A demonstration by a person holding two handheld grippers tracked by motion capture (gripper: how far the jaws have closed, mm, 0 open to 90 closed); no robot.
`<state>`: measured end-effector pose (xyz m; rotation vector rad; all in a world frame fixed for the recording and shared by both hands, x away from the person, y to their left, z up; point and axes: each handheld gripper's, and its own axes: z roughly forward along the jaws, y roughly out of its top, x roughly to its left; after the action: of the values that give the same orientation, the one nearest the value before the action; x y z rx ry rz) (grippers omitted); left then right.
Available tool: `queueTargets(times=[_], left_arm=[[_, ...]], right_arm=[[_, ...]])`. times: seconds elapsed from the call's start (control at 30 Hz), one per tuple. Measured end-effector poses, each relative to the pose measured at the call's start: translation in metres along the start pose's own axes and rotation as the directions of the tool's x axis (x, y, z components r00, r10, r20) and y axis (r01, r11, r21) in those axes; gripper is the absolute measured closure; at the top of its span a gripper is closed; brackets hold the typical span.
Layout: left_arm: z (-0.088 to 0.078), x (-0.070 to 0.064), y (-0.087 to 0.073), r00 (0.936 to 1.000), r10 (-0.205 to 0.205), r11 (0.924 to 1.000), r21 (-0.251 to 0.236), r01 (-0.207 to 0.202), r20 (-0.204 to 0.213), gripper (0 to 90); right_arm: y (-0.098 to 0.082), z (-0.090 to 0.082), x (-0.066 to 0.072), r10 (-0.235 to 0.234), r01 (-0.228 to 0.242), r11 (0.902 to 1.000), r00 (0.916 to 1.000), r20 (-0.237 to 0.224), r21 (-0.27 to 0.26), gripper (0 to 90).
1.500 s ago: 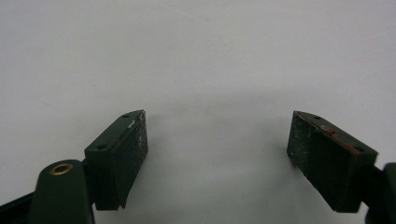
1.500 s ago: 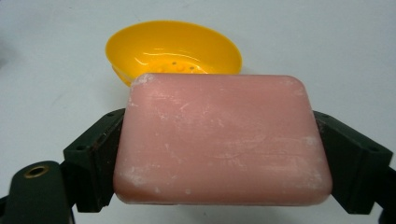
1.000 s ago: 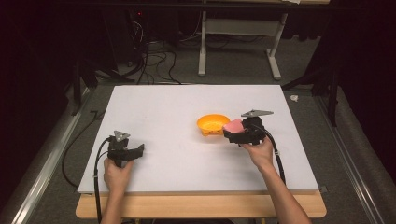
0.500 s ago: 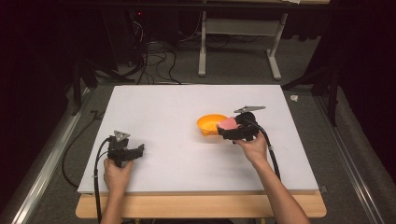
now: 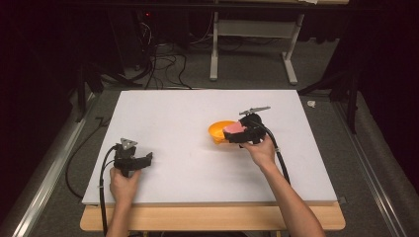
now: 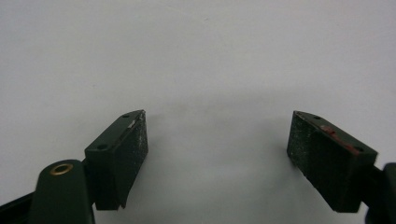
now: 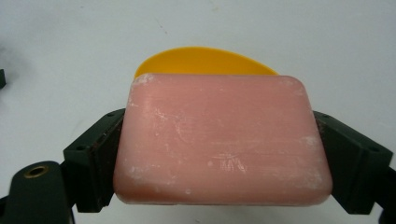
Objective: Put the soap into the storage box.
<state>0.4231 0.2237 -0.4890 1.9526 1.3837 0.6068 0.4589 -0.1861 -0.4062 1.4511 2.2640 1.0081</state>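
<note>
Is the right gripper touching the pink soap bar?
Touching. The right gripper view shows the right gripper with a jaw pressed against each end of the pink soap bar.

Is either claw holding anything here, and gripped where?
The right claw holds a pink soap bar, clamped across its two short ends. The left claw is open with nothing in it.

The right gripper [image 5: 231,134], clamped on the pink soap bar [image 5: 235,128], moved left from beside the orange bowl [image 5: 217,132] until the bar hung over the bowl's right side; the hand followed.
</note>
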Motion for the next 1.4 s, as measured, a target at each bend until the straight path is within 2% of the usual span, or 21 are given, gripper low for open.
queueTargets(times=[0.3,0.47,0.63,0.97,1.4], left_arm=[[0.0,0.0,0.0,1.0,0.0,1.0,0.0,0.0,0.0,20.8],[0.0,0.0,0.0,1.0,0.001,1.0,0.0,-0.001,0.0,20.8],[0.0,0.0,0.0,1.0,0.001,1.0,0.0,-0.001,0.0,20.9],[0.0,0.0,0.0,1.0,0.008,1.0,-0.001,-0.008,0.004,21.8],[-0.001,0.0,0.0,1.0,0.009,1.0,0.001,-0.009,0.004,22.0]], right_arm=[[0.008,0.01,0.002,0.024,-0.024,0.9992,0.9997,-0.004,0.031,13.6],[0.012,0.016,0.004,0.024,-0.024,0.9987,0.9997,0.001,0.044,13.5],[0.015,0.024,0.005,0.044,-0.045,0.9974,0.999,0.012,0.057,13.5],[0.015,0.036,0.005,0.063,-0.064,0.9943,0.9978,0.022,0.084,13.5],[0.015,0.042,0.004,0.088,-0.091,0.991,0.9956,0.032,0.098,13.5]])
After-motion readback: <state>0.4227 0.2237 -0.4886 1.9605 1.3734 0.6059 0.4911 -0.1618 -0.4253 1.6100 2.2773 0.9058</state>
